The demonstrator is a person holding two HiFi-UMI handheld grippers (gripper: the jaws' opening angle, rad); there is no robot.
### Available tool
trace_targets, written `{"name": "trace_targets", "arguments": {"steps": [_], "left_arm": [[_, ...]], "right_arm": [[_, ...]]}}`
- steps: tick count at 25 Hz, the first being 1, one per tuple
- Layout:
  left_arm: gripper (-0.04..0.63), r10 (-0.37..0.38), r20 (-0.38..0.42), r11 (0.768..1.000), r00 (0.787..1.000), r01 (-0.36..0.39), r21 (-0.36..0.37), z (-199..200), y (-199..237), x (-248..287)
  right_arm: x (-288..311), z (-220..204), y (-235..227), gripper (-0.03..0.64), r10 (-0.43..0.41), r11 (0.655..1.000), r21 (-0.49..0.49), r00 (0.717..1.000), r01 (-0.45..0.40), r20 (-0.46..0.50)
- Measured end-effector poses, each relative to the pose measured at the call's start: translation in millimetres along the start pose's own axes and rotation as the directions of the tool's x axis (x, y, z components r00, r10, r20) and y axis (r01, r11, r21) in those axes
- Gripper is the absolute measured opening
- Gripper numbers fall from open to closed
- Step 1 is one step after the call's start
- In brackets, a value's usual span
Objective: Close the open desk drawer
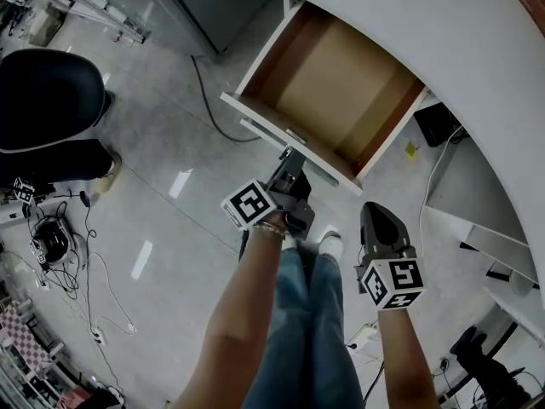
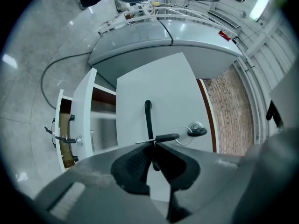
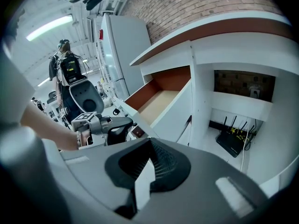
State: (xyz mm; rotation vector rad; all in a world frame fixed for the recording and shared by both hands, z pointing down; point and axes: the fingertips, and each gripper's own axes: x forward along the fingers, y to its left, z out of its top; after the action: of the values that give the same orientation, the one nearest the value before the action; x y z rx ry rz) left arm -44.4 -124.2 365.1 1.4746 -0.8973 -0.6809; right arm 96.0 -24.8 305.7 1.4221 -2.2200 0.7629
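**Left gripper clamped on the handle of the open drawer**

The left gripper (image 2: pixel 152 147) has its jaws closed almost together on the slim black bar handle (image 2: pixel 148 115) of the drawer front. The bar's near end is pinched between the ribbed black pads, and the rest of it runs straight ahead of the jaws. Just to the right of the jaws, a small lock with a black-headed key and a wire ring (image 2: pixel 196 131) sits on the same white panel.

The white-fronted drawer with brown wooden inner walls and a tan floor (image 1: pixel 341 83) stands pulled well out of the curved white desk (image 1: pixel 443 41). It lies directly beyond the left gripper's tips, with its open box stretching away from them.

The right gripper (image 3: pixel 149 146) hangs well back from the drawer front, to the right of the left gripper and apart from it. Its pads meet at the tips and have nothing between them. In the right gripper view, the open drawer lies ahead of and above its jaws and the left gripper is off to their left. A black router with upright aerials (image 3: pixel 231 143) sits in the desk's kneehole to their right.

Behind both grippers are the person's legs in blue jeans (image 1: pixel 306 313). A black office chair (image 1: pixel 47 100) stands far to the left of the left gripper.
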Motion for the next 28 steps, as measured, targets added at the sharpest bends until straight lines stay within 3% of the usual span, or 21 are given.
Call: {"name": "trace_targets", "arguments": {"steps": [17, 22, 28], "left_arm": [[0.029, -0.121, 0.022, 0.993, 0.992, 0.121, 0.001, 12, -64, 11], [0.132, -0.155, 0.006, 0.988, 0.988, 0.155, -0.025, 12, -80, 10], [0.16, -0.063, 0.021, 0.997, 0.998, 0.064, -0.031, 12, -80, 11]], "right_arm": [[-23, 21, 11, 0.0, -0.003, 1.0, 0.008, 1.0, 0.003, 0.01], [-31, 24, 13, 0.0, -0.008, 1.0, 0.02, 1.0, 0.008, 0.013], [-37, 30, 12, 0.0, -0.008, 1.0, 0.023, 1.0, 0.007, 0.023]]}}
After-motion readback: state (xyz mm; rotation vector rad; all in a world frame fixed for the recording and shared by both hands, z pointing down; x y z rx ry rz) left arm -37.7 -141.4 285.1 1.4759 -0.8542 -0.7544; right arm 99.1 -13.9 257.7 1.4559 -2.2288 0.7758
